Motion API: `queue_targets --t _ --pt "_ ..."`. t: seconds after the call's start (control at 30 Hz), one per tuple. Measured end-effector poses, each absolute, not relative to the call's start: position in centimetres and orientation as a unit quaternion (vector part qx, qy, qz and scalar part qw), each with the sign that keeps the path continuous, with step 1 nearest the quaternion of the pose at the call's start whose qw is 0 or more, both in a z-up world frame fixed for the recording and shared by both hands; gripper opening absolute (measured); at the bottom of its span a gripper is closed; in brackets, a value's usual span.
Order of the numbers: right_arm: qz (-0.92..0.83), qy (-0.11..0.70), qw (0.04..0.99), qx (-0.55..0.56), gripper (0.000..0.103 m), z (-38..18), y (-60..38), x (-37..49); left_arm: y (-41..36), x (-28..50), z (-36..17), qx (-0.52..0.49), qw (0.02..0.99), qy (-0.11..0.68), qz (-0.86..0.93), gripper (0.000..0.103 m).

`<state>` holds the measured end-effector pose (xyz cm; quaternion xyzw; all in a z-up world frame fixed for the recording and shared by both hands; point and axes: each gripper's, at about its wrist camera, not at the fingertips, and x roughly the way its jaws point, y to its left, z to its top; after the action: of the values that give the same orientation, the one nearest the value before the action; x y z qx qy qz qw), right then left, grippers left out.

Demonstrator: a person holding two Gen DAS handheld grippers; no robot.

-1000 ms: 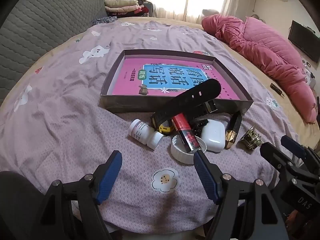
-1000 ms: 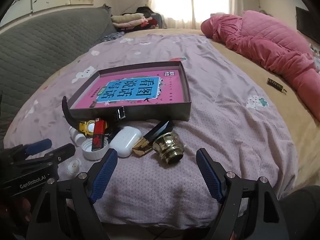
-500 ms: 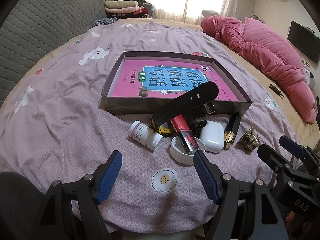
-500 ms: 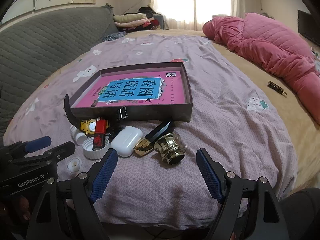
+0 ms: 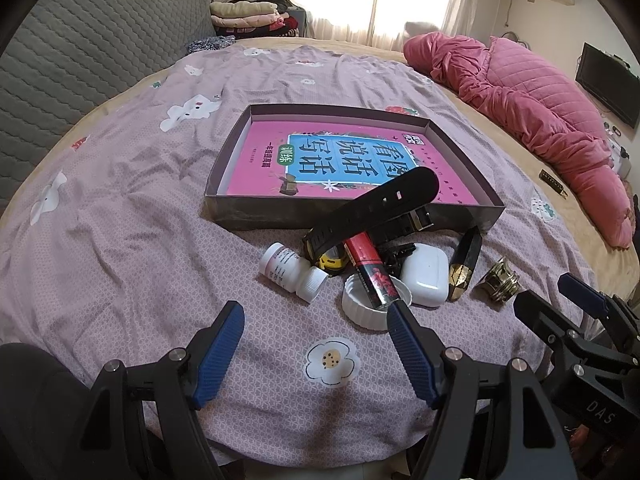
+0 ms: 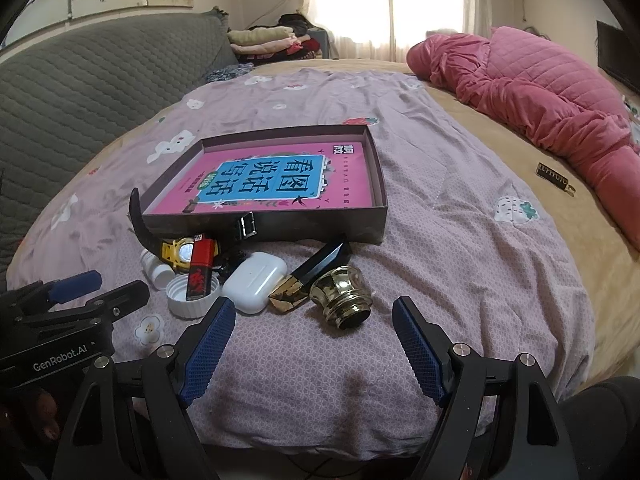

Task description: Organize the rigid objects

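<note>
We hold both grippers low over the near edge of the bed (image 5: 120,208), jaws spread wide apart and empty on each: the left gripper (image 5: 312,344) faces the pill bottle side of the pile, the right gripper (image 6: 312,340) faces the brass piece. Everything to be sorted lies in a tight cluster on the bedsheet just in front of the shallow box (image 6: 376,184), which so far holds only a pink book (image 5: 320,164).

In the cluster, a white pill bottle (image 5: 290,268) lies on its side at the left. Beside it a black-strapped watch with a yellow case (image 6: 176,254) has its strap arching up over the box wall. A red lighter (image 5: 370,268) rests with one end inside a white lid (image 5: 360,304), touching the white earbud case (image 6: 254,282). A black and gold lipstick-like tube (image 6: 312,276) leans against the brass knob-like piece (image 6: 340,294).

We judge the brass piece the heaviest and slickest, best pinched across its ribbed waist. The earbud case is smooth and rounded, so we would take it across its short flat faces. The bottle is light and will roll; grip it across the body. The lighter should lift off the lid first, taken mid-body.
</note>
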<state>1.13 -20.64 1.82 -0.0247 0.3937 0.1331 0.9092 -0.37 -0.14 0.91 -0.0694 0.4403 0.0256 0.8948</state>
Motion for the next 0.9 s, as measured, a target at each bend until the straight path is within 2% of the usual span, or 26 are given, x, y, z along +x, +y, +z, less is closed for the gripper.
queue_targets --t 0.9 --pt "0.131 0.397 0.908 -0.026 0.082 1.8 -20.85 1.22 -0.21 -0.42 0.9 -0.069 0.895 0.44 0.028 0.073"
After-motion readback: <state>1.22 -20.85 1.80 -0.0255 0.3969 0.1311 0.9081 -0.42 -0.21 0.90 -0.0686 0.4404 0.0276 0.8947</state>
